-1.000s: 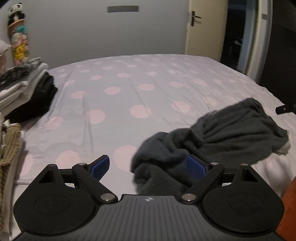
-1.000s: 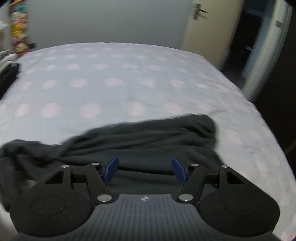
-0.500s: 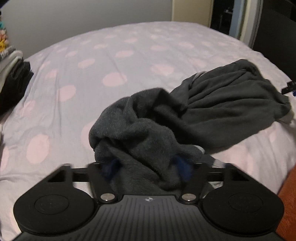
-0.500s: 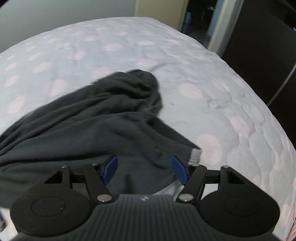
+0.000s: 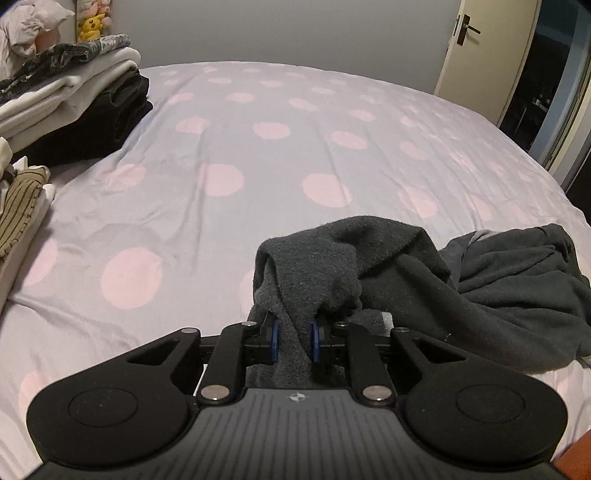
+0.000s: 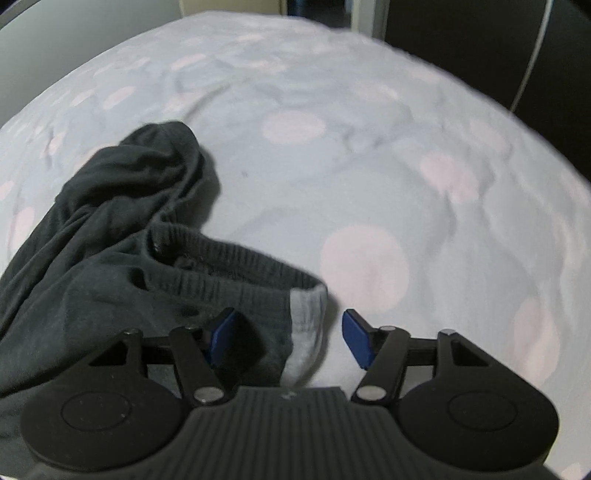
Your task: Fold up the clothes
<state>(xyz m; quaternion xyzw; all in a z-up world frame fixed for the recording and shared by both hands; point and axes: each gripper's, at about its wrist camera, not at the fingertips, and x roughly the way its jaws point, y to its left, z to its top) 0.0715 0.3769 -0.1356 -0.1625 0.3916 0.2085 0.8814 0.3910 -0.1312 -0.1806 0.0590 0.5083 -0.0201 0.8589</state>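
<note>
Your left gripper [image 5: 293, 339] pinches a bunch of the dark grey garment [image 5: 480, 295], crumpled at the polka-dot bed's [image 5: 258, 155] near edge. Your right gripper [image 6: 286, 336] gapes over its ribbed waistband [image 6: 236, 269]: close there next, then spread it flat.

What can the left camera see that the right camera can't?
Only the left camera shows the pile of folded clothes, the soft toys and the door. It also shows the left gripper shut on a bunch of the grey sweater.

Only the right camera shows the sweater's ribbed hem with its pale inside, and the right gripper open over it.

Both show the same sweater and the dotted bedsheet.
</note>
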